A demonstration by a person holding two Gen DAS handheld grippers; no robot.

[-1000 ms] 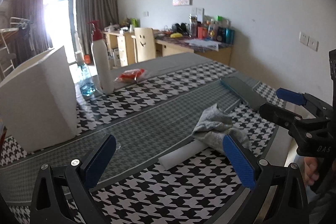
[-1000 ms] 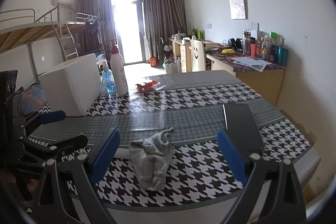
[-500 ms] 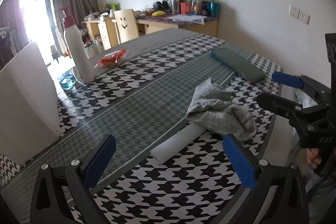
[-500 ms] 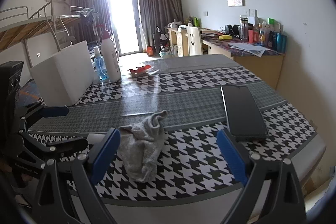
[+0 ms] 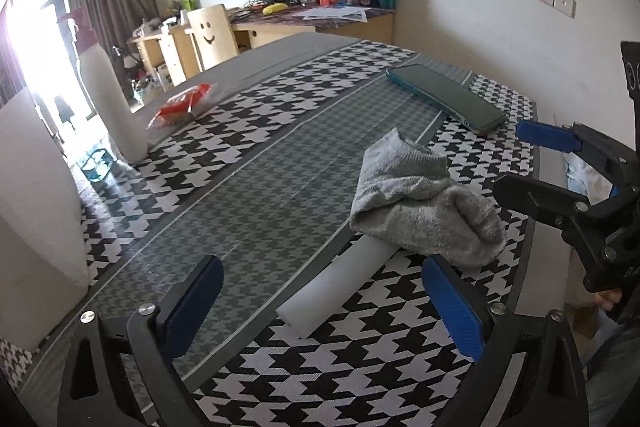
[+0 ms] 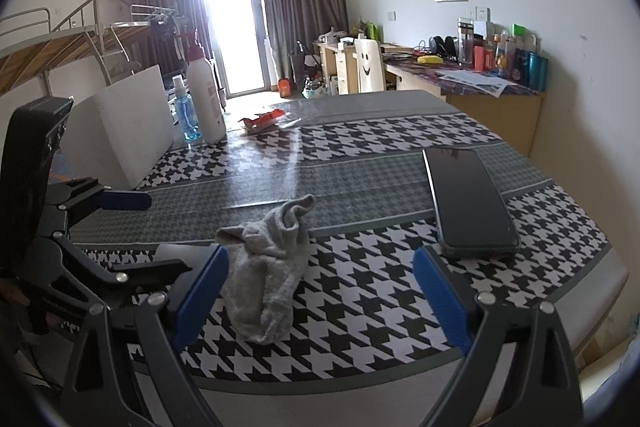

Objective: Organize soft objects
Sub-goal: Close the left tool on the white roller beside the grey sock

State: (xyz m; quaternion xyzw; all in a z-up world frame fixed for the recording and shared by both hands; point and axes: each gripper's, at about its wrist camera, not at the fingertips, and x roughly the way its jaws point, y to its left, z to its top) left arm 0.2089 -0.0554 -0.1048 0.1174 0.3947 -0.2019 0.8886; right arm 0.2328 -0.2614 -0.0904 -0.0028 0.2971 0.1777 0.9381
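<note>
A crumpled grey sock (image 5: 420, 203) lies on the houndstooth tablecloth (image 5: 256, 195), draped over one end of a white foam roll (image 5: 336, 291). In the right wrist view the sock (image 6: 268, 267) sits just ahead of the left finger. My left gripper (image 5: 324, 311) is open and empty, low over the table with the foam roll between its fingers. My right gripper (image 6: 320, 291) is open and empty, near the table's front edge. It also shows in the left wrist view (image 5: 532, 163), open, to the right of the sock.
A dark phone (image 6: 468, 203) lies right of the sock. A white foam block (image 6: 124, 135), a white pump bottle (image 6: 206, 99), a blue spray bottle (image 6: 186, 115) and a red packet (image 6: 264, 119) stand at the table's far left. A desk and chair stand behind.
Both grippers have moved closer to the sock and lower over the table. The sock and foam roll have stayed in place. Both grippers remain open.
</note>
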